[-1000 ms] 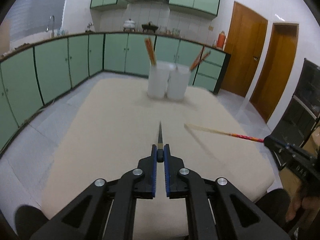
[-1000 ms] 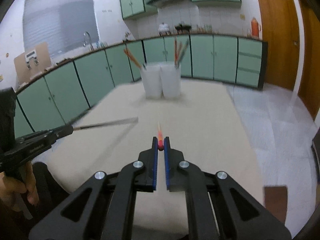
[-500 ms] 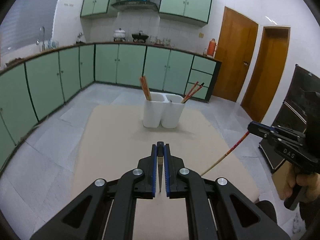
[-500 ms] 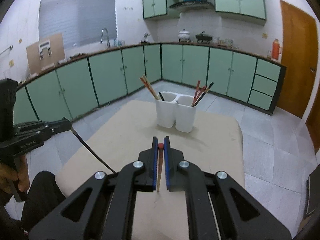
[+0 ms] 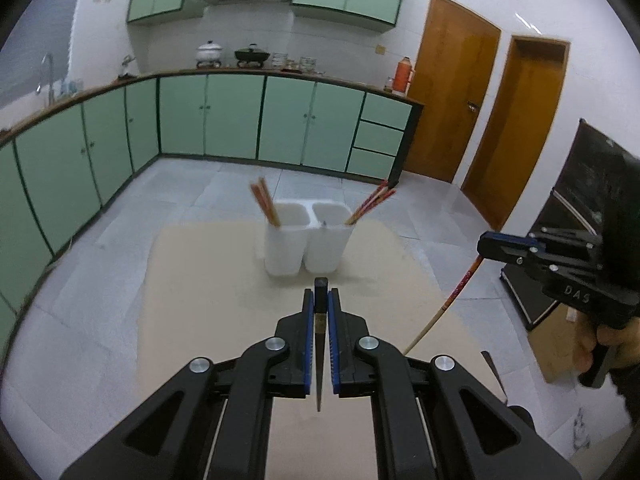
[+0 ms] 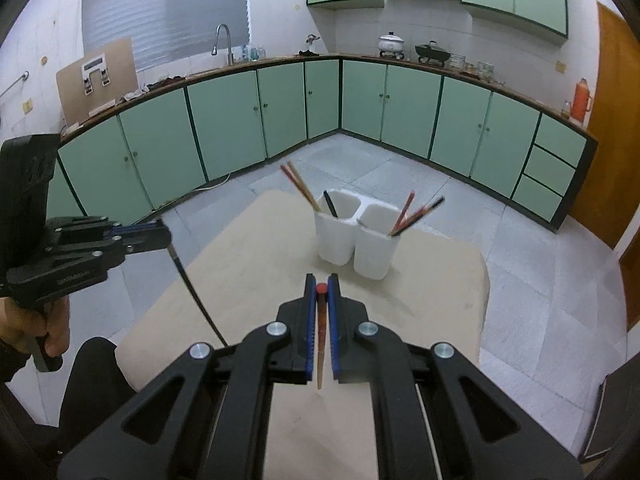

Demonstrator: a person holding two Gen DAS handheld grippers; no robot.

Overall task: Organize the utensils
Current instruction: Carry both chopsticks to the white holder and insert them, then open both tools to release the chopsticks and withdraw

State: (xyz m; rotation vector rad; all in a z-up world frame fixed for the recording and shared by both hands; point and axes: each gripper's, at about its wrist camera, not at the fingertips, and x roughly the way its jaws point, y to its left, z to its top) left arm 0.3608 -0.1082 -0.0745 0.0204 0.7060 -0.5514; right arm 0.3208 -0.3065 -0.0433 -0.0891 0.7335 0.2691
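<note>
Holder: white twin-cup holder (image 5: 304, 240) stands on the beige table (image 5: 208, 312), toward its far edge, ahead of both grippers and well apart from them.
Left cup: two brown chopsticks (image 5: 265, 206) lean out to the left; the right wrist view also shows a black stick (image 6: 330, 204) inside, which the left view hides behind the cup wall.
Right cup: red and dark chopsticks (image 5: 370, 203) lean to the right; how many cannot be counted, their tips blur together.
Left gripper (image 5: 320, 316): jaws narrow, clamped on a black chopstick (image 5: 320, 344) that hangs point down between the blue pads (image 5: 308, 336); its square top pokes just above the fingertips.
Right gripper (image 6: 320, 312): jaws narrow, pinching a red-topped chopstick (image 6: 320, 340), pale toward its lower tip, also hanging down.
Cross views: each gripper shows at the edge of the other's view, held above the table with its stick slanting down; the black one's lower end drops behind the right gripper's body.
Hands: only partly seen, at the frame edges, around the grips.
Stray piece: a thin dark sliver (image 5: 494, 372) lies near the table's right edge; too small to identify.
Table front: covered by the gripper bodies in both views.
</note>
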